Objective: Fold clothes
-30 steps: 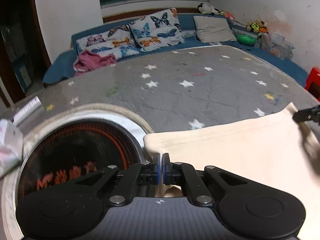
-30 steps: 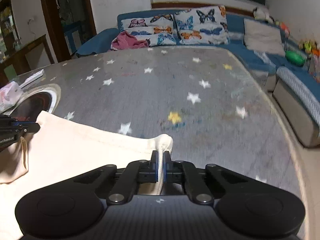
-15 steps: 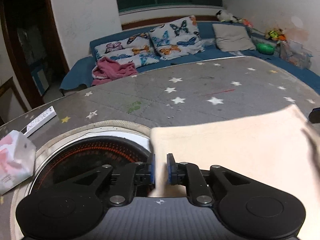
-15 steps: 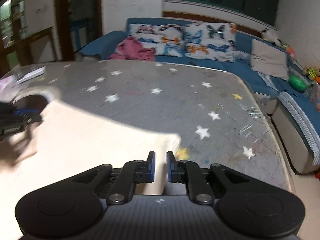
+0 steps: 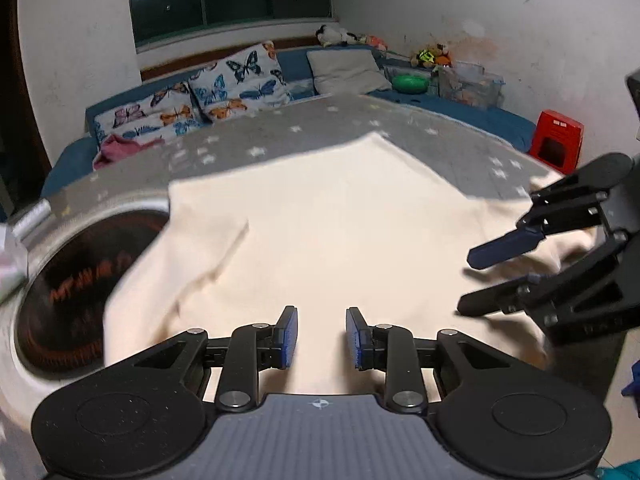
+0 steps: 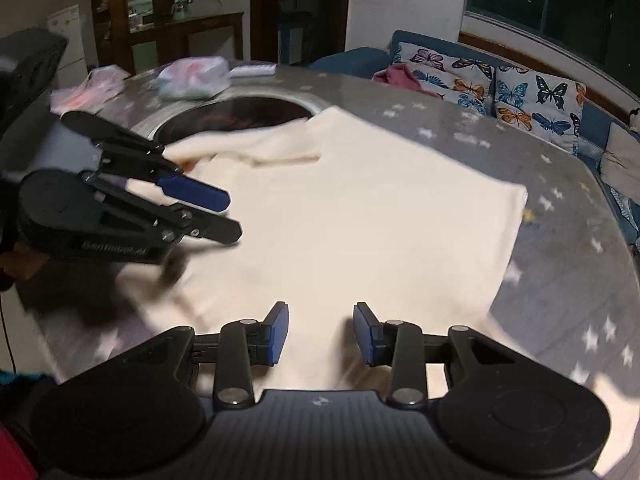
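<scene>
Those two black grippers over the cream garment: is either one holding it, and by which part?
Neither. The left gripper and right gripper are opening, pads clear of the cream garment, which lies flat on the table.

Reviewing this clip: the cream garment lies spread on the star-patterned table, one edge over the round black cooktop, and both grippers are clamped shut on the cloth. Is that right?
Not quite. The cream garment does lie on the star-patterned table, overlapping the round black cooktop, but neither gripper is clamped. Each wrist view shows the left gripper and right gripper with jaws apart and opening, the pads clear of the cloth.
</scene>
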Demonstrator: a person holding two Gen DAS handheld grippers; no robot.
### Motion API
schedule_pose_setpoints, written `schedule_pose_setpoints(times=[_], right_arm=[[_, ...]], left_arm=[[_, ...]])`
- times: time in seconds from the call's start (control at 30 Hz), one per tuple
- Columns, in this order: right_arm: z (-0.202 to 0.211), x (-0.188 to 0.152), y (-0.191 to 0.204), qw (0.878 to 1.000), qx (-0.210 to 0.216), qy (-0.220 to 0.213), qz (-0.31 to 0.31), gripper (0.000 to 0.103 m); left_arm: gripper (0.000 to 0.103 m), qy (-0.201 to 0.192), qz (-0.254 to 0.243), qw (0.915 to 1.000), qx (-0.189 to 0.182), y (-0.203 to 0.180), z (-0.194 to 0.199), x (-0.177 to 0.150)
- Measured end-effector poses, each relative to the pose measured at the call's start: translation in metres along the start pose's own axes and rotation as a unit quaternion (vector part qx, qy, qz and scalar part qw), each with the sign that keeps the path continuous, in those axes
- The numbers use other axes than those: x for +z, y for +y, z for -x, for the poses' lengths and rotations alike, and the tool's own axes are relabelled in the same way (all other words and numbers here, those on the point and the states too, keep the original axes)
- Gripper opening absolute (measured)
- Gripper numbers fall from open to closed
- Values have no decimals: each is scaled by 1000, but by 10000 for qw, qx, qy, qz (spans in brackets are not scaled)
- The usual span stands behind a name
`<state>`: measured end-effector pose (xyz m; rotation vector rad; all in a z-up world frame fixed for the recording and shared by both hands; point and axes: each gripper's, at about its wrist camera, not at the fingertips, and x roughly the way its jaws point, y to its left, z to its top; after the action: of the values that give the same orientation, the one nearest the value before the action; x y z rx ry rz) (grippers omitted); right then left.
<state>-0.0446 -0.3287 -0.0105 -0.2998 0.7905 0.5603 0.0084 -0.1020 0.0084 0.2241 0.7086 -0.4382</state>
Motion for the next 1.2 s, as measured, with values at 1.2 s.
schedule_pose_setpoints(times=[1.2], right_arm=[[79, -120, -136, 8813, -3739, -330, -2870, 46]], left_arm=[[42, -213, 434, 9982, 354, -6, 15, -23]])
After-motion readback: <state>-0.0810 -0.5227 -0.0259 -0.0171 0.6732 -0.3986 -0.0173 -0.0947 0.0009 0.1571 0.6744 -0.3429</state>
